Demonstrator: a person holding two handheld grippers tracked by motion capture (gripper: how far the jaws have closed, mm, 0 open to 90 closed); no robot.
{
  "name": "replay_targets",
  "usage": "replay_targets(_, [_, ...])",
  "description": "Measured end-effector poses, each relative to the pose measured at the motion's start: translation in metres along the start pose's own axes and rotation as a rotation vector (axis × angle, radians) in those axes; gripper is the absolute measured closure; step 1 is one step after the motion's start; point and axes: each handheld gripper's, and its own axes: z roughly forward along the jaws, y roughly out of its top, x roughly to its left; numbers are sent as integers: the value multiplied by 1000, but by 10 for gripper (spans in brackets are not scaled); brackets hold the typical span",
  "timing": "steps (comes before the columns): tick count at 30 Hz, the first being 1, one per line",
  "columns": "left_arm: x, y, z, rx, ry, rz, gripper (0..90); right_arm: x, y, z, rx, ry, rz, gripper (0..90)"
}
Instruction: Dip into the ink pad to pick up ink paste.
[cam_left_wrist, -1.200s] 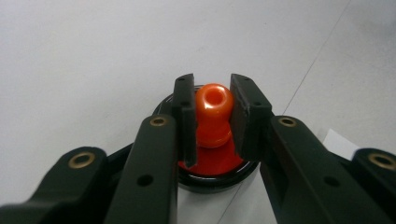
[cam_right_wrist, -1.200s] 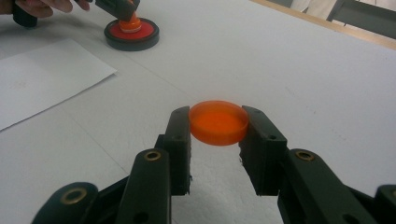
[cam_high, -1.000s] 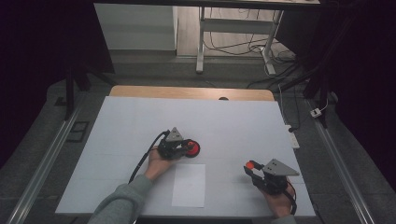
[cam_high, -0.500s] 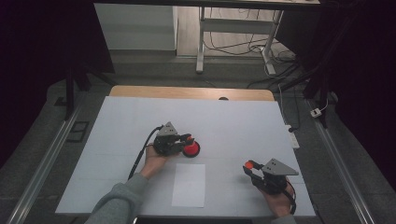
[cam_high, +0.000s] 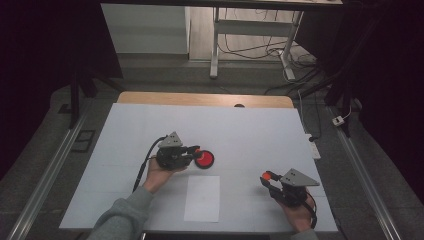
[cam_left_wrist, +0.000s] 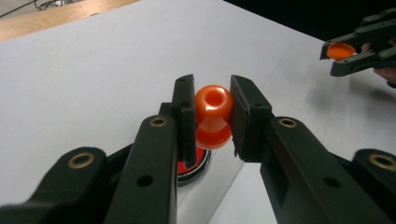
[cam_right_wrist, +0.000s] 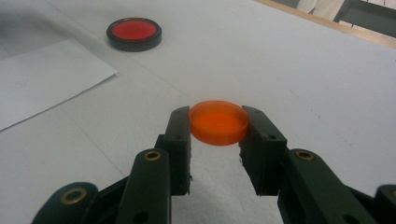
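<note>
So a stamp (cam_left_wrist: 213, 114) with an orange ball-shaped knob is being pinched by the left gripper (cam_left_wrist: 212, 116), jaws pressed right onto the sides of that knob, just above the round red ink pad (cam_high: 204, 160) that sits near the middle of the table (cam_high: 250, 130). Over by the near right corner, an orange lid (cam_right_wrist: 218, 122) is clamped edge-on between the jaws of the right gripper (cam_right_wrist: 218, 128), held clear of the tabletop. A white sheet of paper (cam_high: 202, 198) is lying flat near the near edge, between the two hands. What could go wrong, as a guess: the knob is round and smooth, so the stamp could easily be swivelled or squeezed out of the jaws if it gets tilted on the way to the paper, and a smudged or lopsided print would be left. The paper isn't pinned down either, so it could be dragged along when the stamp is lifted off. The lid is gripped only by its thin rim, so it could be dropped with a small twist.
</note>
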Motion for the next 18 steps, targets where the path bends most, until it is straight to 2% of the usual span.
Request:
replay_targets(5, [-2,1,-8,-15,-14,-6,727,0,0,0,-4,2,-6,641])
replay_targets(11, [-10,2,-15,-19,-27,6,726,0,1,-1,2,-5,-9,642])
replay_targets(18, [-14,3,-18,-18,-45,10,726,-1,0,0,-2,-2,-6,641])
